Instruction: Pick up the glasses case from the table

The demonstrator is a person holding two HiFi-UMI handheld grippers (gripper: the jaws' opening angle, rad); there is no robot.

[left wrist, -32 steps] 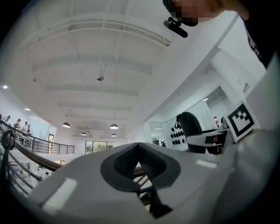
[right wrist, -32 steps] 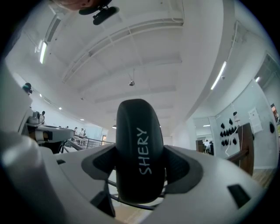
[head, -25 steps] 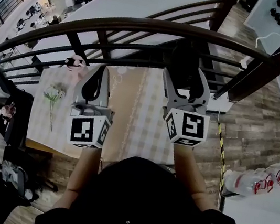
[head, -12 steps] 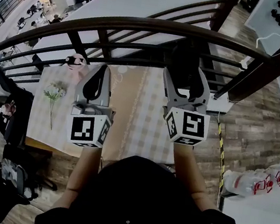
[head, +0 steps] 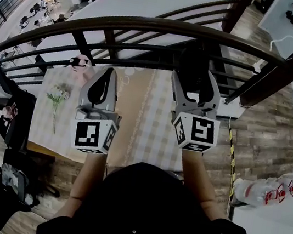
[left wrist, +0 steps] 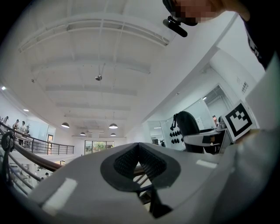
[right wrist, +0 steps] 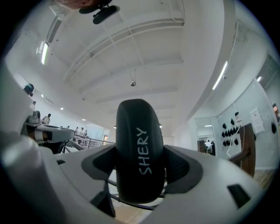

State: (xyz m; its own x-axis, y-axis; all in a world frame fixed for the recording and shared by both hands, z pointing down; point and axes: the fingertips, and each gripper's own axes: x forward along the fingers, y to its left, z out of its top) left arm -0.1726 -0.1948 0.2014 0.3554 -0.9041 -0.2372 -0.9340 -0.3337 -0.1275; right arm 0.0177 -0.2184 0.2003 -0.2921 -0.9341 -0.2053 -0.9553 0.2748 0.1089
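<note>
2 grippers rise over the railing (head: pixel 150 26) in the head view, with the table (head: pixel 149 136) well below. The right gripper (head: pixel 194 85) carries the glasses case (head: pixel 194 60), and the left gripper (head: pixel 108 74) stands beside it. Both sit almost where they were 1 second ago.

Left gripper view: its fingers are pressed together on nothing.

Right gripper view: both pads (right wrist: pixel 181 164) clamp the dark case, which stands upright against the ceiling.

The pick-up looks done; the next move likely calls only for a steady grip.

Brightly, evenly lit from ceiling lamps (left wrist: pixel 113 126) and a strip light (right wrist: pixel 43 51); bends hard at the edges, blackens in corners; goes soft on the near left gripper (left wrist: pixel 139 153)
</note>
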